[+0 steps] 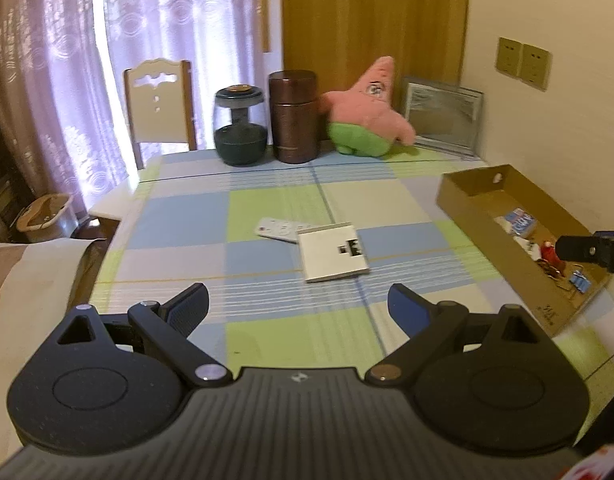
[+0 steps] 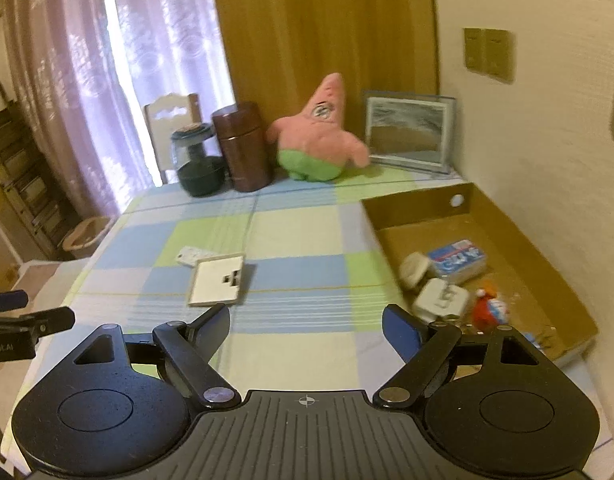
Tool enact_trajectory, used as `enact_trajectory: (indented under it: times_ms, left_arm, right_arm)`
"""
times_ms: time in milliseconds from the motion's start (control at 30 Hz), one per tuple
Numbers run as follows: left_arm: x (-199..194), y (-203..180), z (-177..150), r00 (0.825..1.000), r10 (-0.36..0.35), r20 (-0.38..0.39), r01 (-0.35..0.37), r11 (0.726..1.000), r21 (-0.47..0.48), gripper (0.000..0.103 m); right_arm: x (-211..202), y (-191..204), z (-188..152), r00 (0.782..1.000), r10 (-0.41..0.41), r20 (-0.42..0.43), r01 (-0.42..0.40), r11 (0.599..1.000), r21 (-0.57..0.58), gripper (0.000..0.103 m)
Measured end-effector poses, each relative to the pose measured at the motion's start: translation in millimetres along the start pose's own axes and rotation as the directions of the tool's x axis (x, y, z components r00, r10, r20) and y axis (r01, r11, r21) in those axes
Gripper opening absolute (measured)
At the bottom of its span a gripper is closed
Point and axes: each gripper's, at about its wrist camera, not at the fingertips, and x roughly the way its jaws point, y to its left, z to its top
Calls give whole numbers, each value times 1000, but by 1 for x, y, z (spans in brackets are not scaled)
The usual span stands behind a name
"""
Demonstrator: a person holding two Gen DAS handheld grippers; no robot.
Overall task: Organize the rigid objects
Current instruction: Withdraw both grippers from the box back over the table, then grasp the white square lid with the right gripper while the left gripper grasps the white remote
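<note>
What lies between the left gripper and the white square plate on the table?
Nothing: between the left gripper and the white square plate only bare checked tablecloth shows, in the left wrist view.

matt cardboard box (image 2: 503,216), cloth tablecloth (image 2: 299,236)

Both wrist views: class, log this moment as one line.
left claw open, empty | right claw open, empty | flat white square box on checked tablecloth | brown cardboard tray part-filled

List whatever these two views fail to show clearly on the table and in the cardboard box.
- Cardboard box, left wrist view: its near contents are blocked by the right hand-held gripper.
- Remote, right wrist view: partly under the white plate; its buttons are too small to make out.
- Blue packet: print blurred.
- Red figure: blurred, identity unclear.
</note>
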Motion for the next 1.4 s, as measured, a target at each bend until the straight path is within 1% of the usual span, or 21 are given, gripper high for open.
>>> enact_trajectory:
  times_ms: [133,400,733,933,1233,1400]
  left_arm:
    - [-1,15,-1,1000,18,-1,-18,1000,-7,94]
    - [6,34,0,999,42,-5,-42,999,-14,94]
    - [28,58,1,998,62,-15,-62,998,-2,94]
    - [60,76,2,997,73,-25,-74,997,-12,94]
    - [127,102,0,997,48,-57,-50,998,-30,94]
    - [162,117,-4,996,49,-80,-52,998,-35,94]
  right_arm:
    - [8,17,0,1000,21,-7,-22,1000,-18,81]
    - [22,39,2,999,45,-18,-45,998,-40,82]
    - [50,63,0,997,70,-38,-73,995,-66,89]
    - [88,86,-9,996,76,-42,-79,993,-87,95]
    - [170,111,-16,997,52,-51,-57,994,-96,98]
    - [213,124,-16,998,36,-53,-41,994,-102,100]
